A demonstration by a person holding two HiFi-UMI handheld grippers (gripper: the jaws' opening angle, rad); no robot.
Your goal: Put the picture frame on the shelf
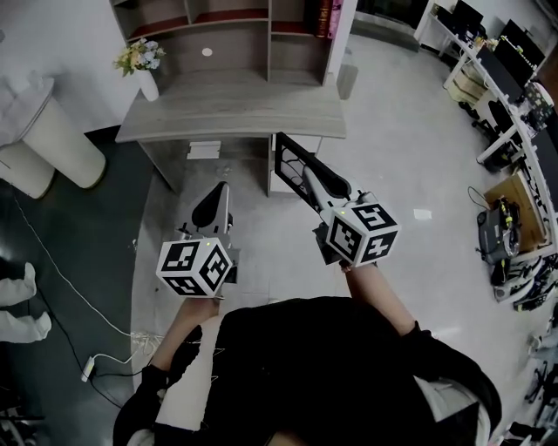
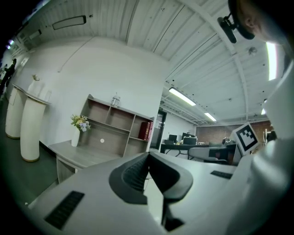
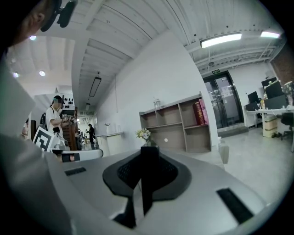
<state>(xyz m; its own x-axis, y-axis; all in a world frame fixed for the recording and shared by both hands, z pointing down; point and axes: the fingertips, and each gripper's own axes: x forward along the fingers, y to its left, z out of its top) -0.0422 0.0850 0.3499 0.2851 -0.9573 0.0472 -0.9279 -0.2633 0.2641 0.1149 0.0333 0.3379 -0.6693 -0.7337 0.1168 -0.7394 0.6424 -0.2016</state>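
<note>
The grey bench [image 1: 235,109] stands against the white wall, and an open wooden shelf [image 1: 228,39] runs along its rear edge. Neither tool has reached it; both are held over the pale floor [image 1: 392,131] in front of the bench's front edge.

The right tool [image 1: 305,179] is clamped narrowly on the picture frame [image 1: 286,157]. The black-edged frame stands up out of its jaws, off the bench's front right corner and apart from bench and shelf alike. In the right gripper view it shows edge-on as a dark upright strip between the pads.

The left tool [image 1: 216,196] is beside it, jaws closed together on nothing.

A white vase of flowers [image 1: 144,70] stands at the bench's rear left corner, just beside the shelf's left end. Red books [image 1: 324,17] stand upright in a right-hand compartment.
</note>
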